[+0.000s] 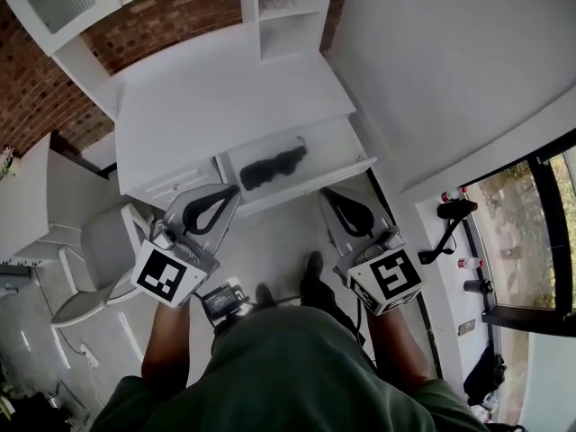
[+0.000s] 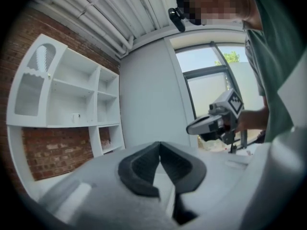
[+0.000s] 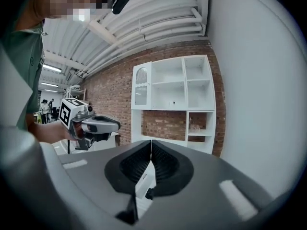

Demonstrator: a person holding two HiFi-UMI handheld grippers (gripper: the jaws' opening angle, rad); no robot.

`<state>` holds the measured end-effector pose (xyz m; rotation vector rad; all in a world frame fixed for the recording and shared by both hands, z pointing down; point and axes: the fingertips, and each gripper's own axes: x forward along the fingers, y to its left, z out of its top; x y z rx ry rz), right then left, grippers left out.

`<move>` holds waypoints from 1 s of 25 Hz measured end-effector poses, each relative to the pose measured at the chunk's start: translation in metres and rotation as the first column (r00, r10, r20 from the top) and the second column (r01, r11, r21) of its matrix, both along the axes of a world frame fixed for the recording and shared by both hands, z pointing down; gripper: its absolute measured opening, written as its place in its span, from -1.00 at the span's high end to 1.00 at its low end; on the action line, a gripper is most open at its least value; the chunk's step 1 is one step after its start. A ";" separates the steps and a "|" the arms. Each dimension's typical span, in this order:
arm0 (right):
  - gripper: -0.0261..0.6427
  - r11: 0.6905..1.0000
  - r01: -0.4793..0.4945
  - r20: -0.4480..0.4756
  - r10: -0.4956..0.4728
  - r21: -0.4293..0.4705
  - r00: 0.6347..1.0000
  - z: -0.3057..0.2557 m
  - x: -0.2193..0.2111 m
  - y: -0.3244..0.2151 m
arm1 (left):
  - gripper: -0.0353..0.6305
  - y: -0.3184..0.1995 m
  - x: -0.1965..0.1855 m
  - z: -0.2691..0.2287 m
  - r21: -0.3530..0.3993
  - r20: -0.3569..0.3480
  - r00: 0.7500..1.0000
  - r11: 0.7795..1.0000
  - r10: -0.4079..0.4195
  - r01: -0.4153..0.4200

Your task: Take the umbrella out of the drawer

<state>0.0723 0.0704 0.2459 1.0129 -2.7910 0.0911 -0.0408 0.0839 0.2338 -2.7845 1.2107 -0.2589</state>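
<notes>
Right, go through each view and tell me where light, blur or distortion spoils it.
Head view: evenly lit, the black umbrella plain in the open drawer, though straight edges bow. Left gripper view: the window is blown out, the near foreground soft. Right gripper view: black corners, shelves bowed.

I am wearing a dark green short-sleeved shirt (image 1: 288, 367) and black shoes (image 1: 312, 273). My left gripper (image 1: 232, 191) and right gripper (image 1: 328, 193) are showing grey bodies, black pads and white cubes with black square markers.
</notes>
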 end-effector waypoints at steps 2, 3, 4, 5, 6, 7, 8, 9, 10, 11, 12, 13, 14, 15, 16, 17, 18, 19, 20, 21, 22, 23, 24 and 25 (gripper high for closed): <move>0.90 0.999 0.036 0.005 -0.036 0.011 0.999 -0.003 0.001 -0.018 | 0.88 -0.014 0.002 -0.001 -0.003 0.006 1.000 1.000 -0.031 0.031; 0.90 0.999 0.053 0.008 -0.053 0.014 0.999 -0.005 0.002 -0.027 | 0.88 -0.022 0.005 -0.002 -0.004 0.012 0.999 0.999 -0.044 0.044; 0.90 0.998 0.068 0.012 -0.068 0.017 0.998 -0.006 0.004 -0.037 | 0.88 -0.029 0.008 -0.002 -0.004 0.018 0.998 0.998 -0.057 0.057; 0.90 0.996 0.083 0.015 -0.084 0.018 0.996 -0.006 0.006 -0.046 | 0.88 -0.038 0.011 -0.001 -0.004 0.023 0.997 0.998 -0.070 0.070; 0.90 0.995 0.098 0.017 -0.099 0.019 0.995 -0.006 0.009 -0.055 | 0.88 -0.046 0.015 -0.001 -0.004 0.026 0.996 0.997 -0.083 0.083; 0.90 0.993 0.113 0.018 -0.113 0.019 0.993 -0.005 0.012 -0.064 | 0.88 -0.054 0.019 0.000 -0.003 0.027 0.995 0.995 -0.095 0.096; 0.90 0.992 0.127 0.019 -0.127 0.019 0.992 -0.004 0.016 -0.073 | 0.88 -0.061 0.024 0.001 -0.004 0.027 0.994 0.994 -0.108 0.109; 0.90 0.990 0.140 0.021 -0.141 0.019 0.990 -0.004 0.019 -0.081 | 0.88 -0.068 0.028 0.001 -0.007 0.028 0.992 0.992 -0.122 0.122; 0.90 0.988 0.153 0.023 -0.154 0.019 0.988 -0.004 0.023 -0.090 | 0.88 -0.075 0.032 0.002 -0.010 0.030 0.990 0.991 -0.136 0.136; 0.90 0.986 0.166 0.027 -0.166 0.019 0.986 -0.003 0.026 -0.099 | 0.88 -0.082 0.036 0.003 -0.012 0.034 0.988 0.989 -0.149 0.150; 0.90 0.984 0.179 0.030 -0.179 0.019 0.983 -0.003 0.030 -0.107 | 0.88 -0.089 0.039 0.004 -0.014 0.038 0.986 0.986 -0.163 0.164; 0.90 0.981 0.192 0.033 -0.193 0.018 0.981 -0.002 0.033 -0.114 | 0.88 -0.095 0.043 0.005 -0.015 0.041 0.983 0.984 -0.178 0.179; 0.90 0.978 0.206 0.036 -0.207 0.017 0.978 -0.001 0.036 -0.120 | 0.88 -0.101 0.045 0.006 -0.016 0.043 0.980 0.981 -0.193 0.194; 0.90 0.975 0.220 0.038 -0.221 0.017 0.975 0.001 0.038 -0.125 | 0.88 -0.106 0.048 0.007 -0.015 0.047 0.977 0.978 -0.208 0.209; 0.90 0.972 0.233 0.039 -0.234 0.015 0.972 0.002 0.040 -0.130 | 0.88 -0.110 0.050 0.007 -0.013 0.052 0.974 0.975 -0.221 0.222; 0.90 0.970 0.243 0.040 -0.243 0.013 0.969 0.004 0.043 -0.135 | 0.88 -0.114 0.052 0.008 -0.012 0.057 0.971 0.973 -0.231 0.232; 0.90 0.968 0.250 0.040 -0.250 0.010 0.967 0.005 0.044 -0.140 | 0.88 -0.118 0.053 0.009 -0.013 0.059 0.970 0.971 -0.237 0.238; 0.90 0.967 0.254 0.041 -0.254 0.006 0.966 0.007 0.045 -0.146 | 0.88 -0.122 0.055 0.010 -0.017 0.059 0.969 0.970 -0.241 0.242; 0.90 0.966 0.257 0.043 -0.257 0.001 0.966 0.009 0.045 -0.151 | 0.88 -0.126 0.055 0.011 -0.022 0.060 0.968 0.969 -0.243 0.245; 0.90 0.966 0.259 0.045 -0.259 -0.005 0.965 0.012 0.044 -0.156 | 0.88 -0.130 0.055 0.013 -0.029 0.061 0.967 0.968 -0.245 0.248; 0.90 0.965 0.262 0.046 -0.261 -0.013 0.964 0.015 0.043 -0.160 | 0.88 -0.134 0.054 0.014 -0.036 0.062 0.967 0.967 -0.248 0.250; 0.90 0.964 0.265 0.046 -0.264 -0.021 0.964 0.018 0.040 -0.163 | 0.88 -0.137 0.051 0.016 -0.043 0.061 0.966 0.967 -0.250 0.253; 0.90 0.963 0.267 0.043 -0.265 -0.028 0.963 0.021 0.037 -0.166 | 0.88 -0.141 0.048 0.018 -0.048 0.059 0.966 0.966 -0.250 0.253; 0.90 0.963 0.267 0.037 -0.266 -0.033 0.963 0.024 0.033 -0.170 | 0.88 -0.145 0.045 0.019 -0.051 0.056 0.967 0.967 -0.248 0.251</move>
